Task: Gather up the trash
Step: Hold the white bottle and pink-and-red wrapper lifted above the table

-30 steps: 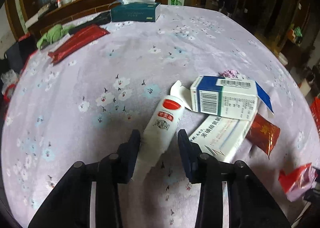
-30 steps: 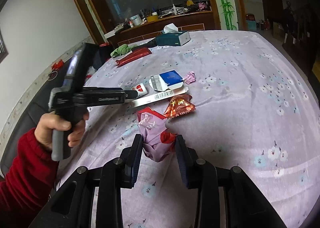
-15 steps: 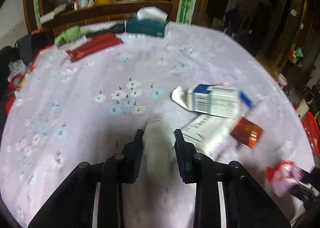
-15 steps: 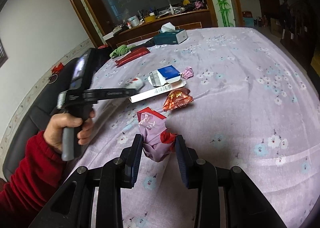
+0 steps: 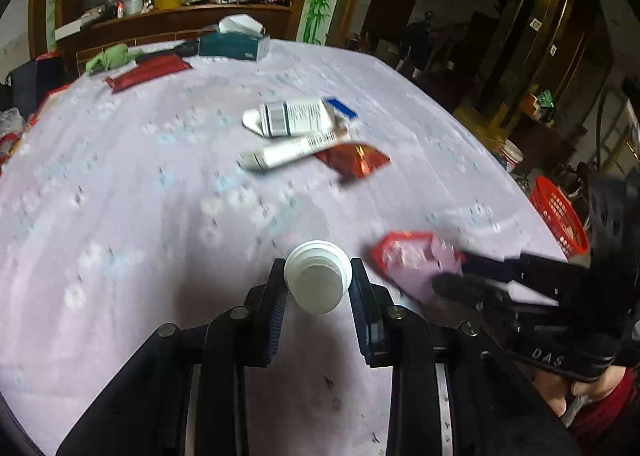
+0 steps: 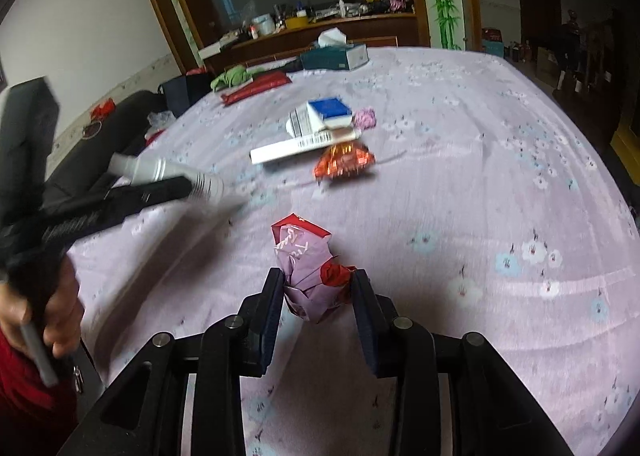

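With the white tube (image 5: 318, 282) clamped in the left tongs (image 5: 318, 288) above the tabletop (image 5: 120, 195), the crumpled wrapper (image 6: 314, 276) could be dropped near the edge as the right tongs (image 6: 316, 292) are opening around it.

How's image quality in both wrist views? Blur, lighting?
Left wrist: tablecloth and boxes smeared by motion blur, white tube in the left gripper sharp, room behind dark. Right wrist: mostly sharp, crumpled wrapper crisp; the other gripper and its tube streaked at left; fisheye bends the table edge.
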